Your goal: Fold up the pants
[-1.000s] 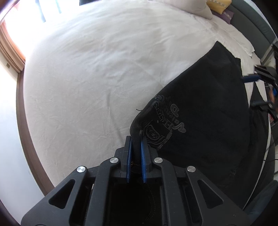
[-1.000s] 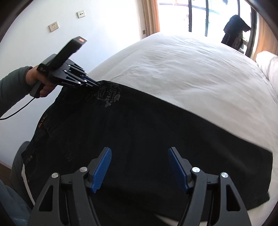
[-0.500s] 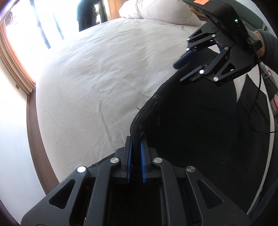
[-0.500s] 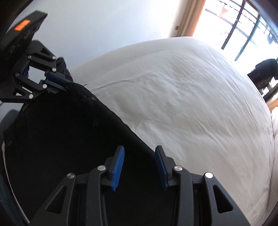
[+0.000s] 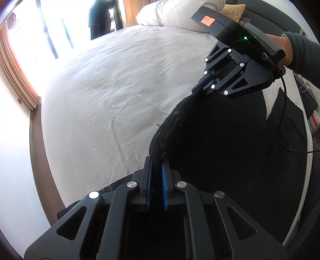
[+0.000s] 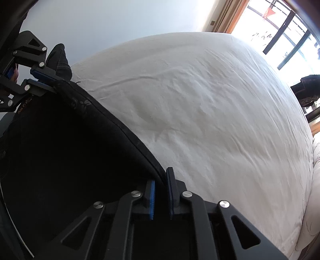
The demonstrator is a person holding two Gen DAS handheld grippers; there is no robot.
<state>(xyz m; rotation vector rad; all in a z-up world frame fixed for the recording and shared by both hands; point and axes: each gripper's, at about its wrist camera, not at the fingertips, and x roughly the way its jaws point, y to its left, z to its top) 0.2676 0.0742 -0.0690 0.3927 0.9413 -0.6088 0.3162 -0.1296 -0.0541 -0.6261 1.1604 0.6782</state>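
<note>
Pants [image 5: 220,140] edge sits pinched between clenched left gripper [image 5: 157,166] and right gripper [image 6: 161,180] fingers.

The pants [image 5: 230,144] are so dark that folds and seams just vanish, and the lower part is hidden behind the left gripper [image 5: 157,166] body. The right gripper [image 5: 200,86] has its fingertips buried in the cloth. The pillow [image 5: 172,14] gets cut off by the top edge, and the bright window [image 6: 280,30] is blown out.

Right claw [image 6: 161,180] pinches pants [image 6: 66,144] (edge).
</note>
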